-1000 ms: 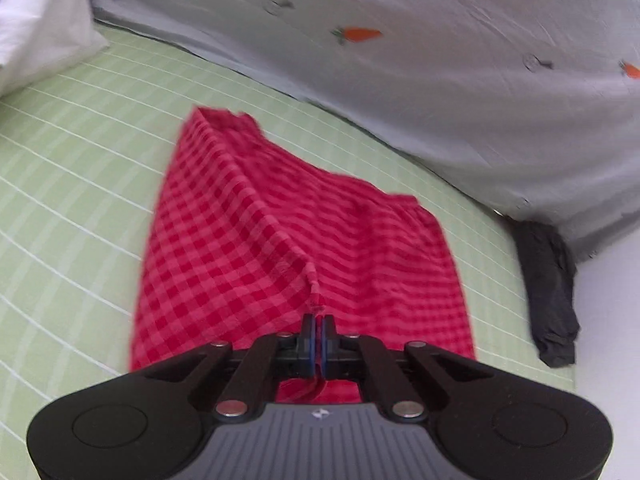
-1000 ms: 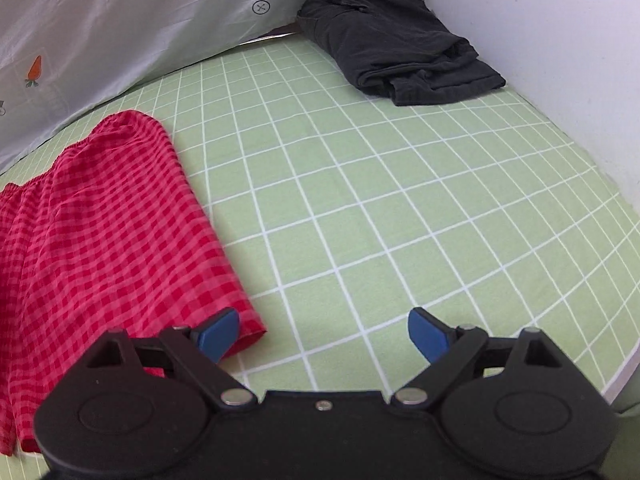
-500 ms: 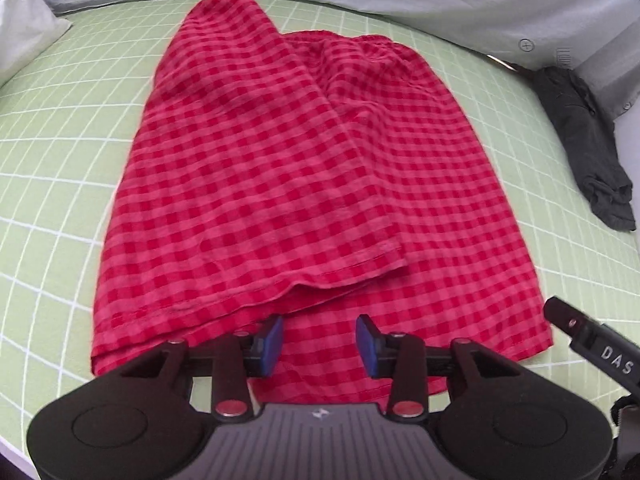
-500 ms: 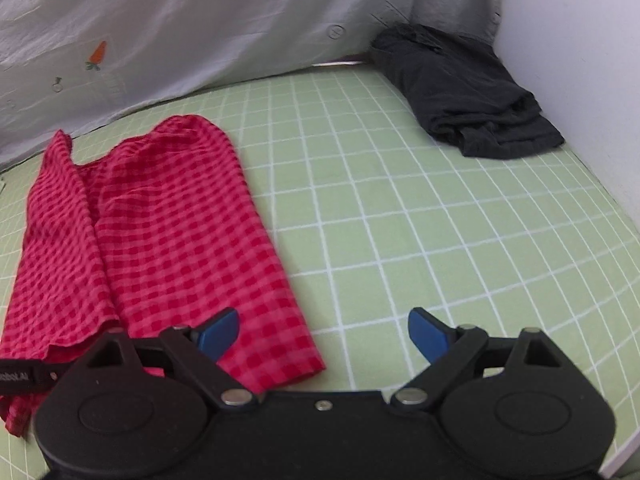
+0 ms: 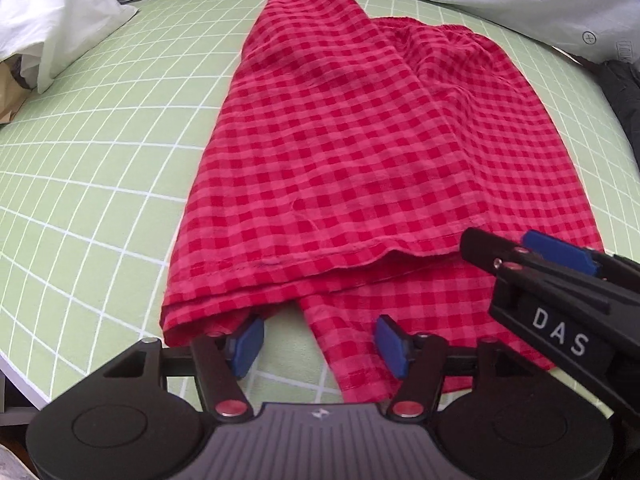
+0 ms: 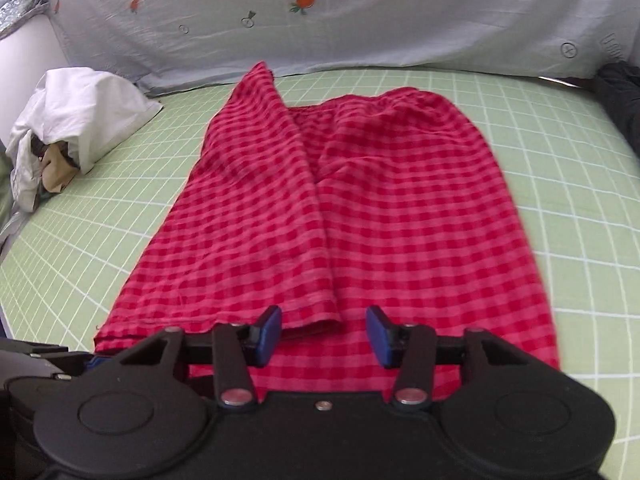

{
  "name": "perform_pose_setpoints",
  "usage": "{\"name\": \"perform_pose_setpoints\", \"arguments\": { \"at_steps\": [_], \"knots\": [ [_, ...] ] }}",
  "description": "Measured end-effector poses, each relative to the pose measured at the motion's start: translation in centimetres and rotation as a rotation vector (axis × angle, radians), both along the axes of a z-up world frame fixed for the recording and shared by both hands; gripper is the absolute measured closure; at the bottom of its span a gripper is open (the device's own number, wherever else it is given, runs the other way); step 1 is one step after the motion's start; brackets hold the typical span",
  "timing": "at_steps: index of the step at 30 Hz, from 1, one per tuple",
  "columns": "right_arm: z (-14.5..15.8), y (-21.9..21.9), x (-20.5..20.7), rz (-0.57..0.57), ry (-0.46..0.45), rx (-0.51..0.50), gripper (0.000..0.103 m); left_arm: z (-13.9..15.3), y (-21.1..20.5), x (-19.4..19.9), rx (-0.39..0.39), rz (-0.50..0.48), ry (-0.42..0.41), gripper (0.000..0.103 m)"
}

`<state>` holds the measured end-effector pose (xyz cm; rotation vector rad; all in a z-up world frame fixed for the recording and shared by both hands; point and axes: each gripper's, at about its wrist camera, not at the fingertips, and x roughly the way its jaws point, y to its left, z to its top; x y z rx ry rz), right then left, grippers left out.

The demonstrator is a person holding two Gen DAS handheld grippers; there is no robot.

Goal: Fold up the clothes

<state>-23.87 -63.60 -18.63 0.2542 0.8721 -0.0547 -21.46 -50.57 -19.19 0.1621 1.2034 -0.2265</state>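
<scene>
Red checked shorts (image 5: 360, 152) lie flat on the green grid-patterned bed, with the left part folded over the right; they also show in the right wrist view (image 6: 340, 208). My left gripper (image 5: 318, 344) is open and empty at the near hem, over the gap between the two leg ends. My right gripper (image 6: 323, 334) is open and empty just above the near hem, at the edge of the folded layer. It also shows from the side in the left wrist view (image 5: 560, 256), over the right leg end.
A white bundle of cloth (image 6: 76, 120) lies at the left on the bed (image 6: 580, 200). A dark garment (image 6: 622, 96) lies at the far right. A grey sheet with carrot prints (image 6: 360, 16) hangs behind. The bed's near edge (image 5: 24, 376) is at lower left.
My left gripper let go of the shorts' fold, opened and pulled back to the near hem. My right gripper swung left from bare bed to over the shorts and narrowed its opening.
</scene>
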Motion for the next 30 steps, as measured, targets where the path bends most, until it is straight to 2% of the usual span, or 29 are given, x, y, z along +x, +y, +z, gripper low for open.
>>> {"name": "perform_pose_setpoints", "arguments": {
  "at_steps": [2, 4, 5, 6, 13, 22, 26, 30],
  "knots": [
    [-0.5, 0.6, 0.5, 0.007, 0.004, 0.002, 0.061, 0.0, 0.4, 0.0, 0.001, 0.010, -0.003, 0.039],
    [-0.9, 0.9, 0.8, 0.012, 0.008, 0.004, 0.079, 0.0, 0.7, -0.1, 0.002, 0.020, -0.006, 0.038],
    [-1.1, 0.9, 0.8, 0.016, 0.011, 0.006, 0.096, 0.0, 0.8, -0.2, 0.002, 0.024, -0.007, 0.037],
    [-1.1, 0.8, 0.8, 0.016, 0.013, 0.003, 0.101, 0.0, 0.9, -0.3, 0.003, 0.028, -0.008, 0.036],
    [0.0, -0.6, -1.4, -0.049, -0.018, 0.007, 0.102, -0.1, 1.5, -0.5, 0.004, 0.040, -0.015, 0.031],
    [2.5, -4.2, -6.5, -0.222, -0.060, -0.032, 0.102, -0.1, 2.6, -1.0, 0.003, 0.060, -0.026, 0.028],
    [2.7, -5.8, -9.2, -0.314, -0.031, -0.061, 0.102, -0.1, 3.2, -1.3, 0.001, 0.067, -0.031, 0.027],
    [1.4, -6.5, -10.6, -0.353, 0.048, -0.064, 0.102, -0.2, 3.5, -1.3, 0.003, 0.071, -0.024, 0.027]
  ]
}}
